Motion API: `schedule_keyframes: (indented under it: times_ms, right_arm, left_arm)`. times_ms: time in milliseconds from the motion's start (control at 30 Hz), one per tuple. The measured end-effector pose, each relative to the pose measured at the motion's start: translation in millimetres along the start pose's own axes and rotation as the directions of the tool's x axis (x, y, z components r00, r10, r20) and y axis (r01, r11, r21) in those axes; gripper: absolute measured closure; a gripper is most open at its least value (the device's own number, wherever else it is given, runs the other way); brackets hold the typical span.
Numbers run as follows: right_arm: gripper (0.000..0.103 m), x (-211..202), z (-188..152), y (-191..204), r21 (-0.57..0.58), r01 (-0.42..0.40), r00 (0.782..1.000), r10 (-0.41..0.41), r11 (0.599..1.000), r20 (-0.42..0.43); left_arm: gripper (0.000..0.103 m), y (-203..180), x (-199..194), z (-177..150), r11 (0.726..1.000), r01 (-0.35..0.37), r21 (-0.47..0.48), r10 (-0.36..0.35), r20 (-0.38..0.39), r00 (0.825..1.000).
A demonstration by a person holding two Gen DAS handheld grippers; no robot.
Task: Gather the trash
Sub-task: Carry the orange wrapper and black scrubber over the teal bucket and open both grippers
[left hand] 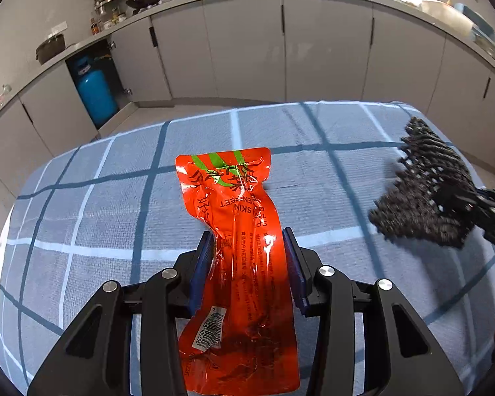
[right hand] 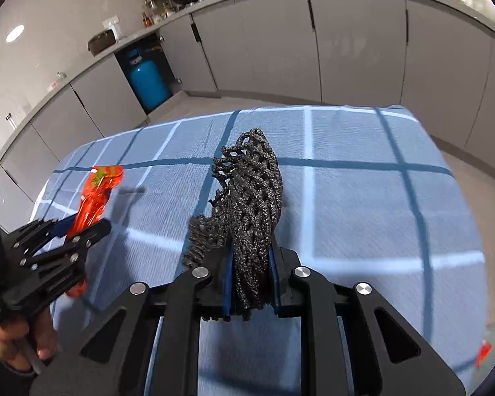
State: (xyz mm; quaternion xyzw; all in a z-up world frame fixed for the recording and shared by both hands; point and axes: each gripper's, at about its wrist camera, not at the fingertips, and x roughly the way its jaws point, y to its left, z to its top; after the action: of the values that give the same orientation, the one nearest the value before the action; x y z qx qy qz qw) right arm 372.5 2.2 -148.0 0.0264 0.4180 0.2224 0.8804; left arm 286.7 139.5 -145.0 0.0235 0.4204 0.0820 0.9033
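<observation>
- Orange-red foil makes up the snack wrapper (left hand: 244, 231), a long flattened pouch with green stripes at its far end, dark printed lettering along its length and a white barcode label near its near end; the glossy film is creased and catches the light.
- Left gripper (left hand: 247, 247) holds this wrapper between its blue-padded fingers (left hand: 203, 260), which stand partly closed against the pouch's narrowed middle; the wrapper is lifted above the surface (left hand: 115, 198), its far end throwing a shadow on the cloth.
- Seen from the right wrist, the same wrapper (right hand: 95, 194) sticks up out of the left gripper (right hand: 79, 227), which a person's hand (right hand: 19, 340) carries at the left edge.
- Black foam netting (right hand: 254, 204), an open mesh with a coarse, grainy texture, is bunched into a thick fold and pinched between the blue fingers (right hand: 228, 283) of the right gripper (right hand: 252, 280), which are nearly closed on it; it too is held above the surface.
- From the left wrist, the netting (left hand: 425, 184) fans out at the right.
- Blue checked cloth with dark and pale lines covers the surface, its weave finely ribbed.
- Beyond it, grey cabinets (left hand: 247, 43) run under a counter, and a blue gas cylinder (left hand: 94, 95) stands in an open compartment.
</observation>
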Motion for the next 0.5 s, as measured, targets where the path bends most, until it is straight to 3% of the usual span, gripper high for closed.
schedule_keyframes:
  times_ms: [233, 500]
  right_arm:
    - [0.084, -69.9, -33.0, -34.9, 0.055, 0.056, 0.995, -0.060, 0.997, 0.076]
    - [0.084, -134.6, -72.2, -90.4, 0.148, 0.130, 0.981, -0.149, 0.980, 0.127]
  left_arm:
    - [0.060, -51.2, -30.7, 3.7, 0.996, 0.046, 0.074, -0.049, 0.045, 0.998]
    - [0.060, -134.9, -55.0, 2.9, 0.970, 0.137, 0.199, -0.153, 0.064, 0.986]
